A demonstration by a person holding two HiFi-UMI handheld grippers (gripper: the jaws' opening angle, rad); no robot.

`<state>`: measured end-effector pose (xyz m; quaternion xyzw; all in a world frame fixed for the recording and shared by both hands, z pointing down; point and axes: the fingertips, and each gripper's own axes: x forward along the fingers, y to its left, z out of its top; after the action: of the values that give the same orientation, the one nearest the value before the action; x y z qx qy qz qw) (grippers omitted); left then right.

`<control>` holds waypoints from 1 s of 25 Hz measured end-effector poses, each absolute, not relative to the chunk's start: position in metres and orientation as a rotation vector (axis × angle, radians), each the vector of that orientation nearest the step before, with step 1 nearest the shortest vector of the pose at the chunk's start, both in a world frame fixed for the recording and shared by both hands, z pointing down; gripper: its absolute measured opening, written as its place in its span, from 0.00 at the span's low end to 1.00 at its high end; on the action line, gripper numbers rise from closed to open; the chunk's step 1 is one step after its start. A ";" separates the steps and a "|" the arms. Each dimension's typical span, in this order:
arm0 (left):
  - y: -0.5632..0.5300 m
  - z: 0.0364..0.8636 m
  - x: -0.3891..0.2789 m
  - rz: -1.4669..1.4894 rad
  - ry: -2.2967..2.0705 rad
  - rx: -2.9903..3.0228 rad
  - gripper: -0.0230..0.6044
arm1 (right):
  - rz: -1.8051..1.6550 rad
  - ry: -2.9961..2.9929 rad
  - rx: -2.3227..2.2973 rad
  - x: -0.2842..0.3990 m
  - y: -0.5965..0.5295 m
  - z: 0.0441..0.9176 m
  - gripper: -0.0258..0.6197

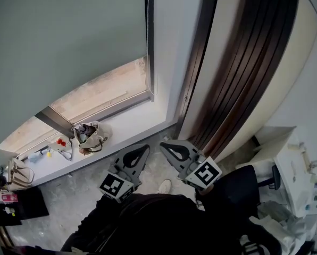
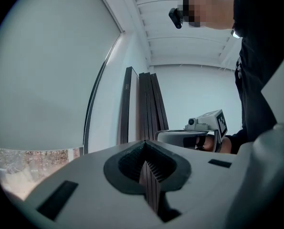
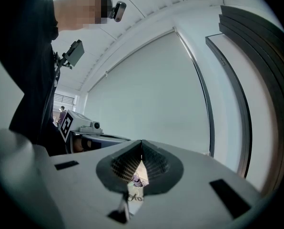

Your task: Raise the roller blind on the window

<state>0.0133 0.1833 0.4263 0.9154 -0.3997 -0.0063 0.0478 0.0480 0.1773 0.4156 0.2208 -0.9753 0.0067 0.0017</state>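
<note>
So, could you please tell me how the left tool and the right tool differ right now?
The left tool is nearer the roller blind; the right tool is nearer the dark panels. Seen from the head, the left tool angles rightward and the right tool leftward, so their tips converge. Both are shut and empty.

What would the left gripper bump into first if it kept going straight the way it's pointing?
Probably the dark upright panels beside the window. They line up with the shut fingers of the left gripper, though how far away they are is unclear.
</note>
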 end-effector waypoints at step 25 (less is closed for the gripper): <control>-0.005 0.439 -0.018 -0.034 -1.148 2.799 0.05 | 0.015 -2.999 0.804 0.023 0.001 0.421 0.05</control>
<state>-0.0182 -0.0052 0.4386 0.9236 -0.3788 -0.0111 0.0583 0.0226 0.0007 0.4213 0.2590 -0.9657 0.0049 0.0184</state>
